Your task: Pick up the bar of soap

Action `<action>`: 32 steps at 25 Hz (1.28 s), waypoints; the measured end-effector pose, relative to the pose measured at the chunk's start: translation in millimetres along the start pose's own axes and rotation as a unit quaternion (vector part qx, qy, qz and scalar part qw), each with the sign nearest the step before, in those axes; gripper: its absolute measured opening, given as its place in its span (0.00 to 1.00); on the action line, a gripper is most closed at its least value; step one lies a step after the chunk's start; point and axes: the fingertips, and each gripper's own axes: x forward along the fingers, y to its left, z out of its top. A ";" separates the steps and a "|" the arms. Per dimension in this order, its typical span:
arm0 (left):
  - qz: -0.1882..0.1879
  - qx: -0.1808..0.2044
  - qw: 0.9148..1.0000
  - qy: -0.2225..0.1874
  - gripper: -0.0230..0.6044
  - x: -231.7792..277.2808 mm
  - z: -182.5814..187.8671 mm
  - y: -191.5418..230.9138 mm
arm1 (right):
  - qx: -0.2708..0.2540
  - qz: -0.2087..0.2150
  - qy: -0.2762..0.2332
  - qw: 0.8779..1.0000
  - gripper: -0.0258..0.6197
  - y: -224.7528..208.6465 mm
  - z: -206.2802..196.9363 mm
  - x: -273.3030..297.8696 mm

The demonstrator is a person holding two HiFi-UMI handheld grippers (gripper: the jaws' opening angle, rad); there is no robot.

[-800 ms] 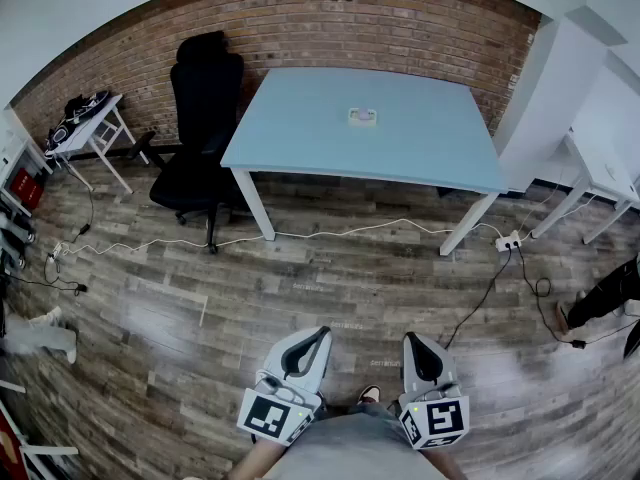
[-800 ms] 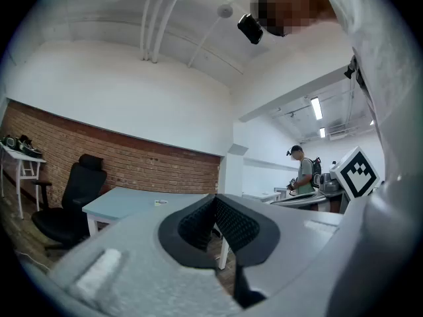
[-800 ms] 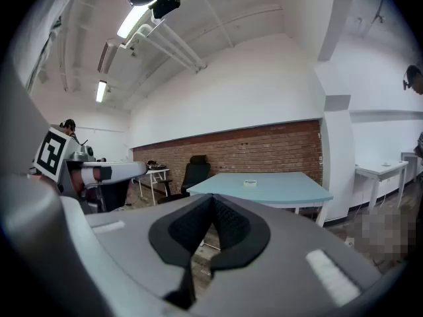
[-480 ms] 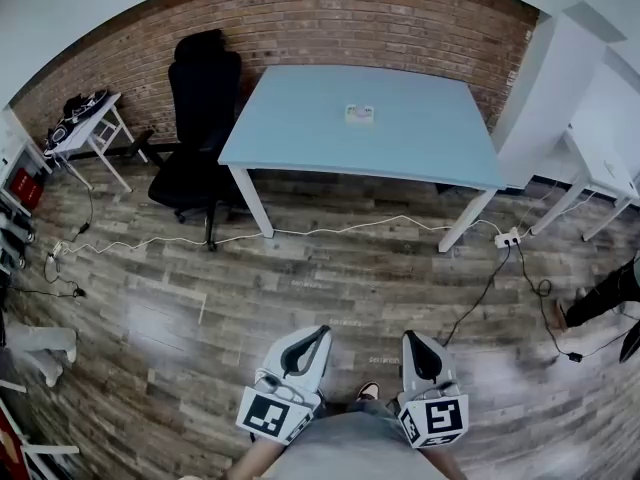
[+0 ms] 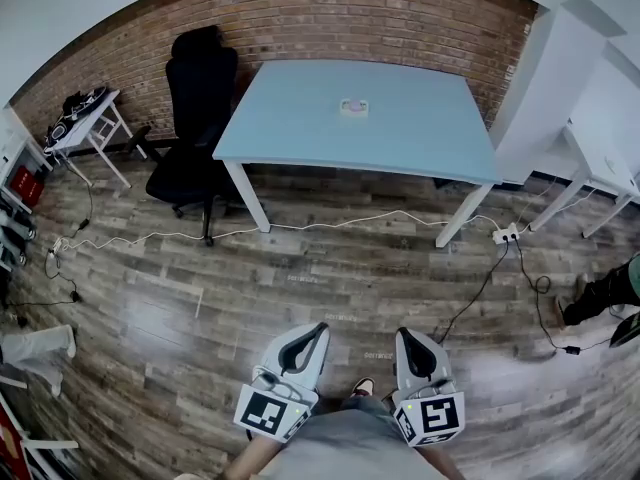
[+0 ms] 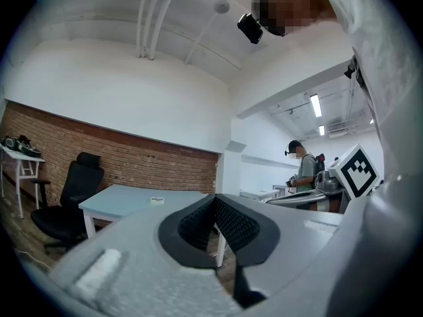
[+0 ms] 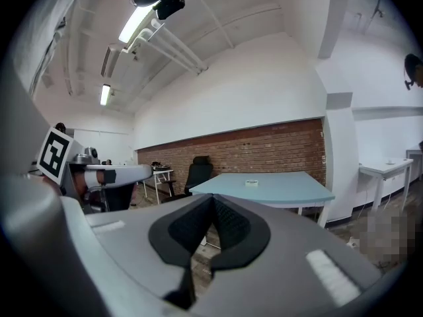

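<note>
**A:** What sits closest to the person?

**B:** Both grippers, held low in front of the body over the wooden floor [image 5: 190, 298]. The left gripper [image 5: 316, 330] has its jaws closed together with nothing between them. The right gripper [image 5: 404, 335] looks the same, its jaws pressed shut and empty. A shoe tip [image 5: 364, 387] shows on the planks between the two.

**A:** And a little farther out?

**B:** A white cable [image 5: 330, 224] trails across the floor in front of the bench legs. It runs to a power strip [image 5: 503, 234] lying near the right front leg.

**A:** Where is the bar of soap?

**B:** The bar of soap [image 5: 353, 106] lies flat on the light blue bench [image 5: 420, 133], about midway along the top and toward the far edge. It is well apart from both grippers. In each gripper view it shows as a small pale block on the benchtop, beyond the closed jaws.

**A:** What surrounds the bench?

**B:** A black office chair [image 5: 196, 98] stands just beside its left end. A small white side table [image 5: 88, 128] with dark gear on it stands farther left, near the brick wall [image 5: 380, 18] that runs behind everything. White desks [image 5: 600, 163] stand at the right. Another person's legs [image 5: 603, 293] show at the right edge of the head view.
</note>
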 end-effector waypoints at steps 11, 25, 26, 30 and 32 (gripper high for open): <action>0.021 0.011 1.000 -0.001 0.04 31.7 -0.9 -17.7 | -0.013 0.009 -0.009 1.000 0.04 -44.5 6.2 -7.8; 0.018 0.013 1.000 0.008 0.04 77.2 -10.2 -24.4 | -0.004 0.037 -0.026 0.999 0.04 -75.4 9.7 14.7; 0.016 0.011 1.000 0.009 0.04 82.6 -11.3 -22.0 | -0.004 0.039 -0.026 0.999 0.04 -76.7 9.7 20.0; 0.005 0.007 1.000 0.011 0.04 103.5 -16.3 -7.9 | 0.003 0.038 -0.024 0.999 0.04 -84.0 9.8 46.1; 0.001 0.006 1.000 0.009 0.04 113.5 -16.1 1.6 | 0.005 0.038 -0.022 0.999 0.04 -86.6 10.3 59.5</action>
